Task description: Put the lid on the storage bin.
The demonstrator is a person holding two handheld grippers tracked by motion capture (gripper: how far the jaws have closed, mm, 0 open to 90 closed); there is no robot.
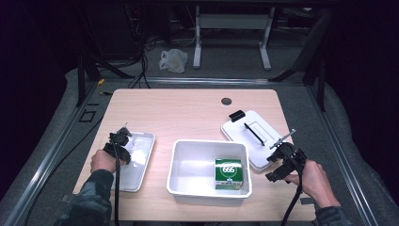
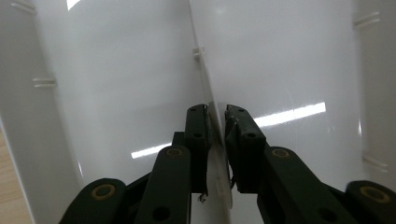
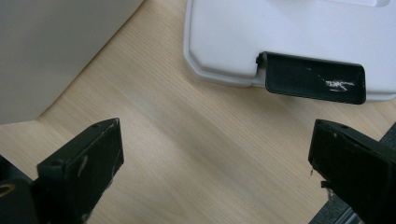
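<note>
A pale wood-grain table [image 1: 188,113] with rounded corners stands in a dark room on grey flooring. In the high view, a white rectangular tub [image 1: 209,172] sits near the front edge, holding a glossy green box [image 1: 229,173] at its right end. Right of the tub lies a flat white lid [image 1: 254,136] with black clips and a black handle. At the left a shallow, shiny tray [image 1: 136,162] rests on the table, and the left gripper [image 1: 123,137] hovers over its far end. The right gripper [image 1: 282,157] is just beside the lid's near edge.

In the left gripper view, the left gripper [image 2: 215,126] is clenched on a thin, clear plastic sheet [image 2: 205,79] (its edge runs up between the jaws) above the tray's smooth, reflective floor [image 2: 116,93].

In the right gripper view, the right gripper [image 3: 219,154] is spread wide with bare wood between the jaws. The lid's moulded corner [image 3: 224,37] and a scuffed black clip [image 3: 315,83] lie ahead; the tub's wall [image 3: 56,46] is at the left.
</note>
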